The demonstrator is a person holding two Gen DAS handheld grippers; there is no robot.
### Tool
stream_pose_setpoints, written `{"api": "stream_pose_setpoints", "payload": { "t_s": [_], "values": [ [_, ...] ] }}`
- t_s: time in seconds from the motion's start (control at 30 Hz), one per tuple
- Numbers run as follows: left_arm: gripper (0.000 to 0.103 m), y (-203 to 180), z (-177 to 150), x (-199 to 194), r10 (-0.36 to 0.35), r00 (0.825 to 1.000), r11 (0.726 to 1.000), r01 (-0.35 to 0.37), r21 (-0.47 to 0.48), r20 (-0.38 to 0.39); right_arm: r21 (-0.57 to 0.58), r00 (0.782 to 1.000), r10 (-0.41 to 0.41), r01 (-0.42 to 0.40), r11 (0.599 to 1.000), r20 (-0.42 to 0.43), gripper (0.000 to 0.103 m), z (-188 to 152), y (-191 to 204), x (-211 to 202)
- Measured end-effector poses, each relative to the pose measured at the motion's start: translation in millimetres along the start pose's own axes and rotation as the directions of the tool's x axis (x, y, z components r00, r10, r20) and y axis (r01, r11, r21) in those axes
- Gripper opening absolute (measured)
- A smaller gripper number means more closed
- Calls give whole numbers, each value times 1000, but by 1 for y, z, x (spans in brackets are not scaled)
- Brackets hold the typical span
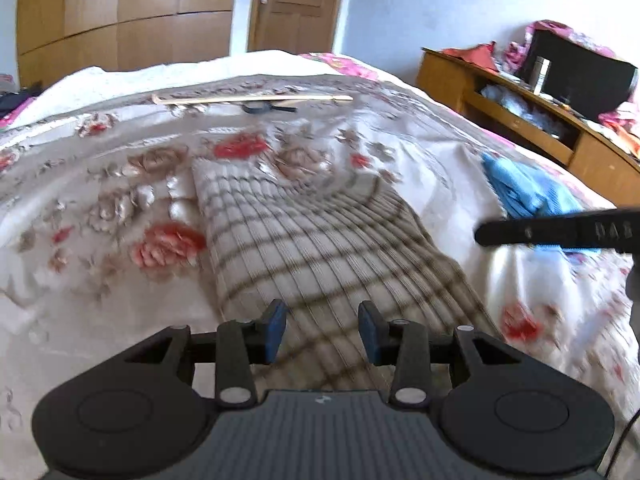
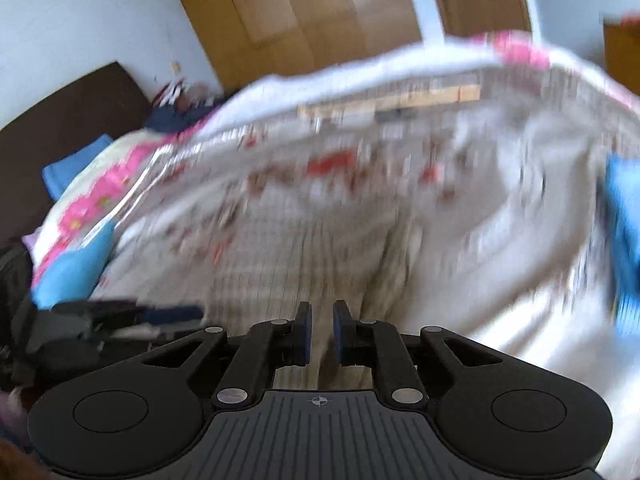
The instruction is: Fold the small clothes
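Item: checked garment (image 1: 316,236), beige with brown grid lines, lying flat on the floral bedspread (image 1: 120,184) at the centre of the bed. From the left wrist view it runs from the fingers out toward 12 o'clock. Its left edge looks straight, and its right edge slants off toward 5 o'clock.

Item: left hand-held gripper (image 1: 322,330), jaws wide apart, holding nothing, poised over the near end of the garment. We cannot tell whether it touches the cloth.

Item: right hand-held gripper (image 2: 322,330), jaws narrow with a slim gap. Beige cloth shows in that gap, but the view is blurred, so we cannot tell whether it is pinched.

Item: blue cloth (image 1: 524,192), crumpled at 2 o'clock, apart from the garment.

Item: wooden stick (image 1: 252,99) and a dark object (image 1: 268,109), at 12 o'clock near the far edge of the bed.

Handling note: we judge the step in hand to be taking the near hem for a fold.
- We set each gripper on a corner, well spaced, so the hem lifts level.
- We pinch garment cloth only, not the bedspread beneath.
- We carry both corners toward 12 o'clock at equal pace, using the grid lines as a squareness guide.
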State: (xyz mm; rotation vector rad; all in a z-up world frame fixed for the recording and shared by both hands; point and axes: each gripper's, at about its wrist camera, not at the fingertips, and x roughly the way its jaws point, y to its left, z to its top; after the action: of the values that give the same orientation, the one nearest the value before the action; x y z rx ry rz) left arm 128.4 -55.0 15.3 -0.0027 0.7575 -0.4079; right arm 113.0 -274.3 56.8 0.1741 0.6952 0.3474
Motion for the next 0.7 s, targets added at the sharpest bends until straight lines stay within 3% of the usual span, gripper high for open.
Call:
{"api": "stream_pose_setpoints", "payload": {
  "t_s": [0.13, 0.3, 0.37, 0.57, 0.7],
  "values": [
    [49, 3, 9, 22, 41, 999, 999, -41, -31, -26, 79, 1000, 19, -21, 997, 20, 14, 16, -7, 52],
    [53, -3, 3, 33, 61, 997, 998, -61, 2, -36, 89, 992, -111, 116, 989, -63, 11, 3, -24, 98],
    [53, -6, 1, 36, 64, 997, 998, -63, 22, -38, 106, 992, -110, 116, 988, -58, 7, -4, -31, 97],
    [53, -11, -2, 39, 82, 996, 996, -79, 48, -47, 102, 988, -149, 154, 983, -48, 7, -8, -31, 96],
    [53, -11, -2, 33, 88, 995, 996, -87, 29, -56, 85, 984, -178, 179, 980, -24, 12, -3, -17, 82]
  ]
}}
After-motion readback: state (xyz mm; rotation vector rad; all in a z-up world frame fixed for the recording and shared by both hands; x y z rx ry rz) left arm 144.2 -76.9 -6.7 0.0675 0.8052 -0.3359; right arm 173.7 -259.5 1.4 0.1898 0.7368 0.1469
